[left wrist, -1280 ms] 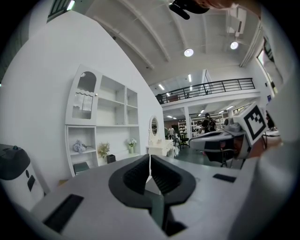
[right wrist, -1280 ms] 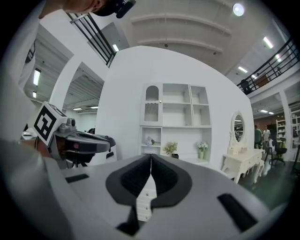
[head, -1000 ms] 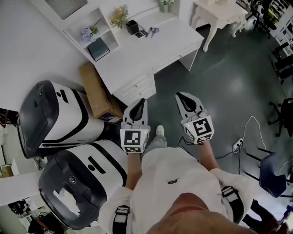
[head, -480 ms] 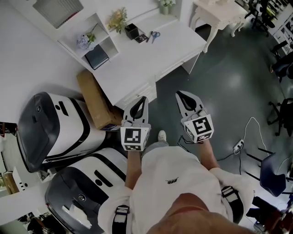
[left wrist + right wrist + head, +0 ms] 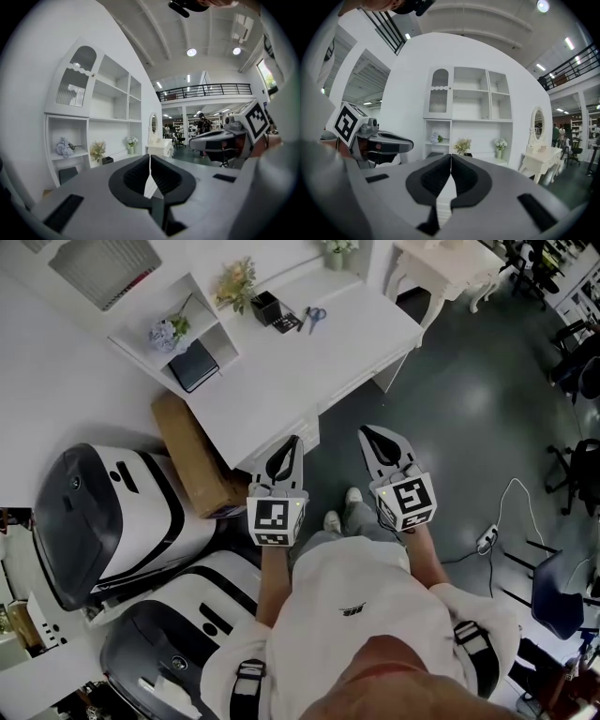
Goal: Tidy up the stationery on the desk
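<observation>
Facing desk (image 5: pixel 309 357) edge | left gripper (image 5: pixel 292 448), right gripper (image 5: pixel 371 439) closed — floor (image 5: pixel 469 418) open

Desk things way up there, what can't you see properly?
- Head view: the flat dark thing beside the black cup is too small to name.
- Head view: the left gripper hides a bit of the desk front.
- Both gripper views: their own jaws block most of the desk top, scissors included.

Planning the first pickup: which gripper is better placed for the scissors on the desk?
Left, narrowly: the left gripper is by the desk, the right gripper over the floor. The scissors lie far from both.
</observation>
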The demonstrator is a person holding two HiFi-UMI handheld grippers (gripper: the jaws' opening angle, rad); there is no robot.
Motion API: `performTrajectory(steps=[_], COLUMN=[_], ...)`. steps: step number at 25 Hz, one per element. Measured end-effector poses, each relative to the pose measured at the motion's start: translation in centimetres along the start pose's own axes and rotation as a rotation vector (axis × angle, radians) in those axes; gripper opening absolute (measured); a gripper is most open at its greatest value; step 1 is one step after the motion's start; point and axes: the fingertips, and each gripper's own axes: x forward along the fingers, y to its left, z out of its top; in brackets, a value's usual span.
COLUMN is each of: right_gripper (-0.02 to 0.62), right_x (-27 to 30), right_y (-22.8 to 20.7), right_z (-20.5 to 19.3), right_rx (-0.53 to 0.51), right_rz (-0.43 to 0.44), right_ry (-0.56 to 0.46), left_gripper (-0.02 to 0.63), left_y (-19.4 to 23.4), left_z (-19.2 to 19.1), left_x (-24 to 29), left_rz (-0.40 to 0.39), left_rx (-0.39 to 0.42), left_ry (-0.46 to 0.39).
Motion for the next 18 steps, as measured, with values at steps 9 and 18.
performTrajectory(steps=[9, 18], right_gripper=[-0.004, -0.003], right_x=[4.5, 10.9], right_y=[-4.2, -9.7], right_z=[-0.2, -0.6], right_rx=[0.007, 0.025], right_rz=[-0.012, 0.027], right_ry=[0.001, 0.014], left_gripper=[0.0, 0.0], left_y=[2.5, 5.2], left_z=[0.6, 0.9], left_x=[5.4, 12.9], left_rz=[0.003, 0.039], left_rx=[0.003, -0.012], left_ry=[-0.01, 0.017])
